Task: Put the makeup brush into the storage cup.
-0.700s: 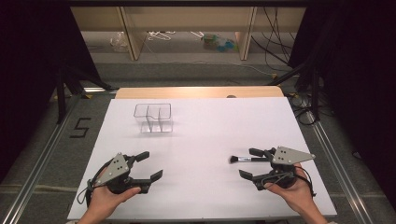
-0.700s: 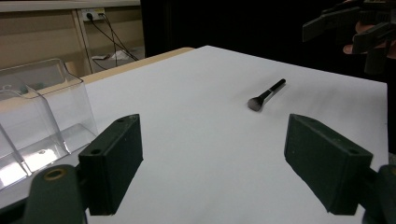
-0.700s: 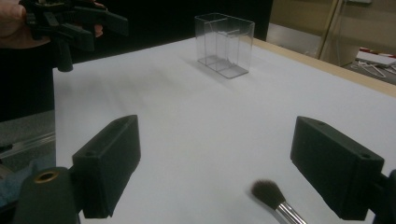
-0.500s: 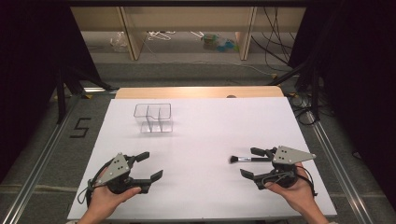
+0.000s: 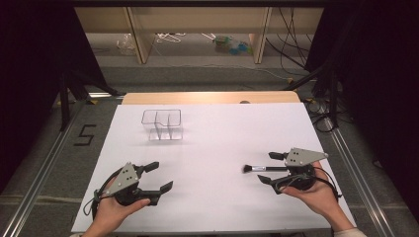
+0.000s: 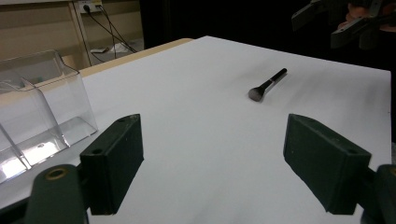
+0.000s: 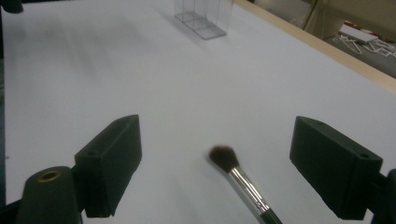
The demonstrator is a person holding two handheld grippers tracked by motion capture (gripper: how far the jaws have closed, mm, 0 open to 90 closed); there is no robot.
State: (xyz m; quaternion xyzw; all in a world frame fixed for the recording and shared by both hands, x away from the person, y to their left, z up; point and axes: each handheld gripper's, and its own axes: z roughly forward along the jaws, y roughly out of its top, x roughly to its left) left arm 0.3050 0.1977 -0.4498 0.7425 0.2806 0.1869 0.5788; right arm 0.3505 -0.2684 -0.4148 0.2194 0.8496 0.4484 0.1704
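A small makeup brush (image 5: pixel 259 169) with a dark head and a silver and black handle lies on the white table (image 5: pixel 212 143) at the right. My right gripper (image 5: pixel 267 168) rests open on the table, held in a hand. Its two jaws stand either side of the brush handle without touching it. In the right gripper view the brush (image 7: pixel 238 179) lies between the wide-apart jaws of the right gripper (image 7: pixel 215 135), head pointing away. My left gripper (image 5: pixel 160 176) rests open and empty at the front left. The left gripper view shows the left gripper (image 6: pixel 215 163), with the brush (image 6: pixel 267 85) farther off.
A clear plastic organizer (image 5: pixel 162 124) with several compartments stands at the back left of the table; it also shows as the organizer (image 6: pixel 37 107) and the organizer (image 7: pixel 203 16). A wooden edge (image 5: pixel 212 97) runs along the table's far side. Metal rails (image 5: pixel 44 168) flank the table.
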